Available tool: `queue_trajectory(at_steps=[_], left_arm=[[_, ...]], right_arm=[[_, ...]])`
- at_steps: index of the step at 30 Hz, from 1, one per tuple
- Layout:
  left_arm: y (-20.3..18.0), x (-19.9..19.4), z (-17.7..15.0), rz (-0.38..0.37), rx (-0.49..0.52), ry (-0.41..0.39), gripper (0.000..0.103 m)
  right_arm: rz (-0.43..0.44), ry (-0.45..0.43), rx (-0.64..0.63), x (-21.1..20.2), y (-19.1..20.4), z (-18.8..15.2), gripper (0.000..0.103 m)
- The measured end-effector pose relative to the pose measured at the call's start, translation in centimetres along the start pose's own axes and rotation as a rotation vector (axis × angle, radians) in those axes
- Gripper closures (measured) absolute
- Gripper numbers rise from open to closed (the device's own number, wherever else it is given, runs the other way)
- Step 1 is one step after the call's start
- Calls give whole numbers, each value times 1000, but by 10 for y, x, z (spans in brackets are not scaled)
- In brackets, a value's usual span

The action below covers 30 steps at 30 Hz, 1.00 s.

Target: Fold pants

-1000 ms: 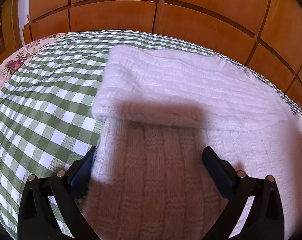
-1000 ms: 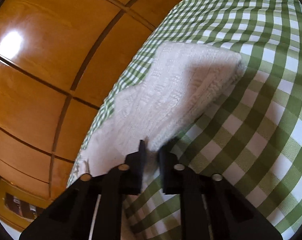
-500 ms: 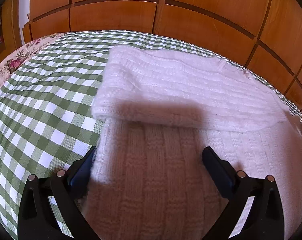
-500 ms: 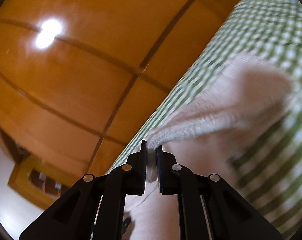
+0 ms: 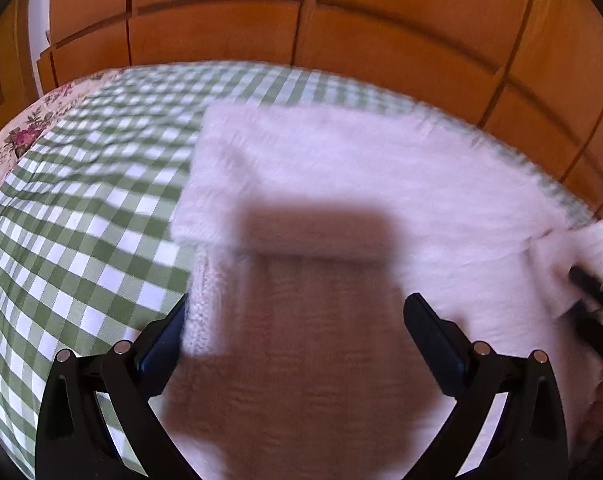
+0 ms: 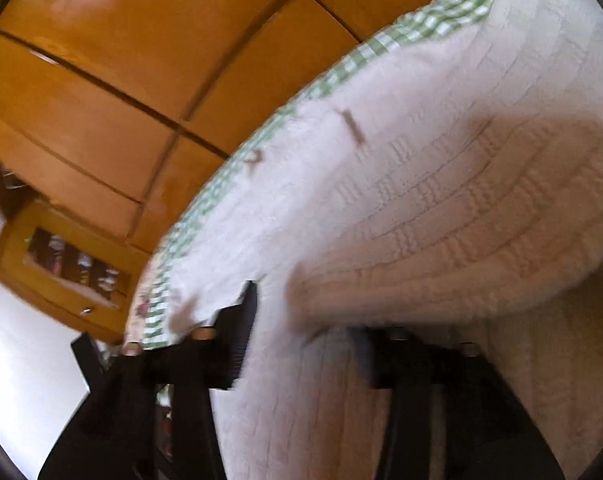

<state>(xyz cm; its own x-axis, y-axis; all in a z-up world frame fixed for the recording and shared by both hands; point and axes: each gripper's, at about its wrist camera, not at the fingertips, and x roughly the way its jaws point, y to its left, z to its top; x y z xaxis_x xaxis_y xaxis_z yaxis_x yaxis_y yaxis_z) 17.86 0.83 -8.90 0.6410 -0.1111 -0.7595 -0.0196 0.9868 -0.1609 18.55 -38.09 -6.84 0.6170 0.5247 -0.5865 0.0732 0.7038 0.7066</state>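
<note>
On the left, the green-and-white checked bedspread (image 5: 81, 216) lies bare, with a floral sheet (image 5: 17, 136) showing at its far left edge. The left claw (image 5: 293, 332) stands wide and holds nothing: its left finger sits at the near left edge of the white knitted pants (image 5: 361, 176), its right finger over the knit. It has kept its place over the last second, and the pants under it look unchanged — one folded layer lying across the far part, a single layer nearer the camera.

The change is on the right. A second ago the right claw (image 6: 305, 344) was pinched shut on an edge of the pants; half a second ago it was carrying that edge up off the bed. Now its jaws have just been opening and stand partly apart, with a thick fold of knit bulging between and above them. The blur leaves it unclear whether the pads press on the cloth. In the left wrist view the right claw's tip (image 5: 593, 284) has come in at the right edge, with a turned-over corner of the pants beside it.

My reading: the right end has been carried over toward the middle and is being let go — so this fold is about laid, and smoothing or a further fold likely comes next.
</note>
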Motion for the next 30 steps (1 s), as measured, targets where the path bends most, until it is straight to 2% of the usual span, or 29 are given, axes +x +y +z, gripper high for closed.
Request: queue_trajectory(at_steps=[2, 5, 8, 11, 13, 15, 17, 19, 22, 23, 25, 26, 30], left_arm=[[-16, -13, 5, -74, -17, -35, 2], [-45, -17, 9, -170, -1, -15, 2], [-82, -12, 11, -340, 33, 30, 2], [-116, -2, 10, -397, 95, 51, 3], [-134, 15, 9, -404, 111, 103, 5], [-144, 30, 7, -415, 88, 156, 13], [-147, 42, 6, -405, 54, 173, 14], [-151, 43, 3, -407, 52, 151, 22], [-161, 44, 5, -387, 90, 156, 54], [-163, 44, 6, -390, 100, 163, 76], [-162, 43, 11, -383, 100, 175, 93], [-158, 40, 16, -402, 80, 171, 99], [-142, 20, 42, -474, 17, 106, 101]], right_arm=[[-27, -23, -65, -18, 1, -9, 50], [-144, -66, -189, -40, -1, -13, 50], [-201, -116, -182, -58, -16, -18, 50], [-229, -155, -138, -68, -35, -22, 50], [-192, -192, -118, -74, -43, -26, 50], [-170, -212, -101, -79, -48, -29, 50], [-149, -220, -82, -81, -53, -28, 50], [-141, -224, -76, -86, -55, -32, 50], [-143, -229, -79, -91, -56, -35, 50], [-143, -230, -80, -89, -54, -34, 50], [-138, -233, -78, -90, -54, -35, 50], [-136, -235, -76, -89, -53, -35, 50], [-132, -246, -70, -96, -55, -40, 50]])
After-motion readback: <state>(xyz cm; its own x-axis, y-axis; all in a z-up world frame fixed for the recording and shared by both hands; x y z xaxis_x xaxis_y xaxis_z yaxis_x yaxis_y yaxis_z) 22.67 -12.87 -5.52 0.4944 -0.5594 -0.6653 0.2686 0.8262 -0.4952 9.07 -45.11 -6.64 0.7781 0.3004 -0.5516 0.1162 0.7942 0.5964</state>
